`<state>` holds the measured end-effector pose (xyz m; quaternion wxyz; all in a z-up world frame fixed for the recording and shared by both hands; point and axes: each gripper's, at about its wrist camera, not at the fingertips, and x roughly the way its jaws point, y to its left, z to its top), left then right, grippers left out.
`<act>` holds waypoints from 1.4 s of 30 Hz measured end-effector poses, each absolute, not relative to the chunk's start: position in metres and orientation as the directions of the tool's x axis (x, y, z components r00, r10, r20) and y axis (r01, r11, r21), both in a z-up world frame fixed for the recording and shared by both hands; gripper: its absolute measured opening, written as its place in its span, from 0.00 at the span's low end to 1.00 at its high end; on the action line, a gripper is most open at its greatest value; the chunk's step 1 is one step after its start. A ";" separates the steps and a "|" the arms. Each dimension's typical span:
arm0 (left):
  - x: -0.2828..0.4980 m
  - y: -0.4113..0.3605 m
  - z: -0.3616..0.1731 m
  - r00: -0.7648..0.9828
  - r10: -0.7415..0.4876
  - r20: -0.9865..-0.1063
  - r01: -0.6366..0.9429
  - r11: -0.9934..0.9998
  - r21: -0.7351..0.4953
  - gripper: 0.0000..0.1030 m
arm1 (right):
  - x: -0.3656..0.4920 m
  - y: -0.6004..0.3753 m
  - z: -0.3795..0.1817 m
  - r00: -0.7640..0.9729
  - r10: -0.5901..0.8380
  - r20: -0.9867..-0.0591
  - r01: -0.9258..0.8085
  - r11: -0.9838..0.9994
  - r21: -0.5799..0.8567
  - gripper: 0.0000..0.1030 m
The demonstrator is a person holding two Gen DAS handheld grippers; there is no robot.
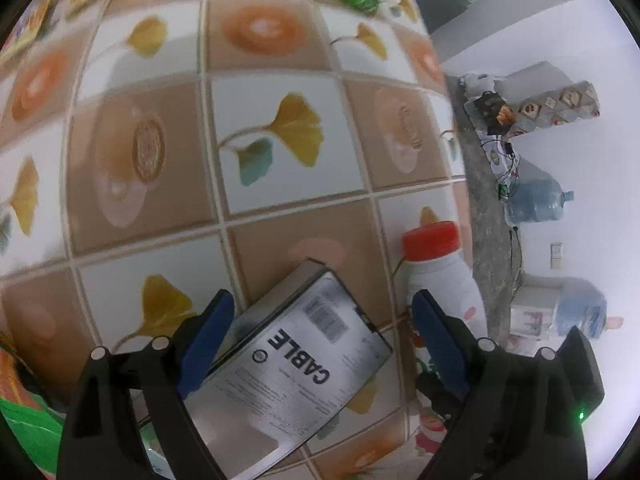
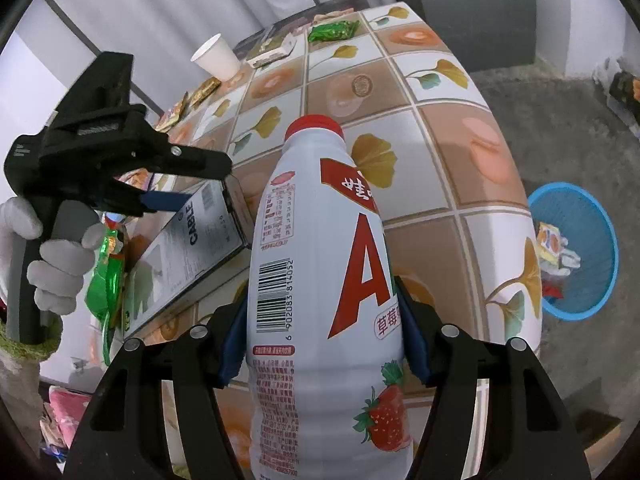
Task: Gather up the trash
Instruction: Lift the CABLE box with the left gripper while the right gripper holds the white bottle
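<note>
A: Blue pads of the right gripper (image 2: 322, 334) are clamped on the white strawberry-drink bottle (image 2: 320, 300), held above the tiled table (image 2: 460, 184). The blue basket (image 2: 600, 300) sits on the floor beyond the table edge.

B: Risk?

A: The bottle is smooth and round; I think it could slip or swivel between the pads on the way over. The left gripper (image 1: 320, 340) has its jaws wide apart either side of the grey "CABLE" box (image 1: 296, 360). I can't tell whether they touch it. Closing off-centre might skid the box into the bottle.

B: Counts?

A: One bottle, one box, one paper cup (image 2: 216, 58), one basket, two green wrappers (image 2: 332, 31), and several other packets too blurred to count.
</note>
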<state>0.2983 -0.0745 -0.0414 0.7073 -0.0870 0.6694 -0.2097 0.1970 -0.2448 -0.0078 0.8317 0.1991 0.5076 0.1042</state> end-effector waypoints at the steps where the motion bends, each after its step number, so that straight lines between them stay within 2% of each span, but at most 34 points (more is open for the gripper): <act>1: 0.297 -0.079 -0.033 0.036 -0.403 -0.915 0.231 0.894 -0.385 0.85 | 0.197 -0.246 -0.008 0.464 0.379 -0.801 0.028 0.897 0.441 0.59; 3: 0.287 -0.086 -0.020 0.062 -0.374 -0.926 0.348 0.877 -0.331 0.87 | 0.197 -0.248 -0.008 0.466 0.385 -0.797 0.027 0.894 0.447 0.59; 5: 0.268 -0.097 -0.008 0.107 -0.300 -0.948 0.530 0.824 -0.201 0.89 | 0.196 -0.249 -0.008 0.468 0.392 -0.792 0.024 0.890 0.454 0.59; 8: 0.245 -0.104 -0.011 0.133 -0.218 -0.967 0.675 0.734 -0.073 0.90 | 0.189 -0.255 -0.006 0.472 0.401 -0.785 0.022 0.885 0.465 0.59; 13: 0.228 -0.098 -0.036 0.089 -0.101 -0.991 0.766 0.643 0.003 0.90 | 0.189 -0.254 -0.006 0.476 0.400 -0.783 0.021 0.885 0.465 0.59; 18: 0.236 -0.096 -0.054 0.057 -0.034 -0.998 0.758 0.652 0.021 0.90 | 0.191 -0.254 -0.007 0.477 0.400 -0.783 0.023 0.884 0.466 0.59; 22: 0.254 -0.102 -0.060 0.016 -0.028 -0.999 0.709 0.705 -0.008 0.90 | 0.193 -0.255 -0.008 0.476 0.401 -0.783 0.024 0.884 0.468 0.59; 26: 0.278 -0.111 -0.054 0.009 -0.094 -0.996 0.645 0.762 -0.066 0.87 | 0.191 -0.257 -0.008 0.479 0.401 -0.781 0.032 0.881 0.472 0.59; 33: 0.333 -0.097 -0.044 0.039 -0.280 -0.959 0.290 0.922 -0.257 0.86 | 0.190 -0.260 -0.008 0.486 0.407 -0.774 0.041 0.874 0.485 0.59; 38: 0.335 -0.075 -0.043 0.056 -0.384 -0.922 0.075 0.922 -0.379 0.86 | 0.190 -0.263 -0.009 0.491 0.415 -0.766 0.044 0.867 0.497 0.59; 42: 0.312 -0.053 -0.043 0.079 -0.507 -0.858 -0.133 0.848 -0.513 0.86 | 0.188 -0.264 -0.010 0.502 0.418 -0.757 0.049 0.860 0.508 0.59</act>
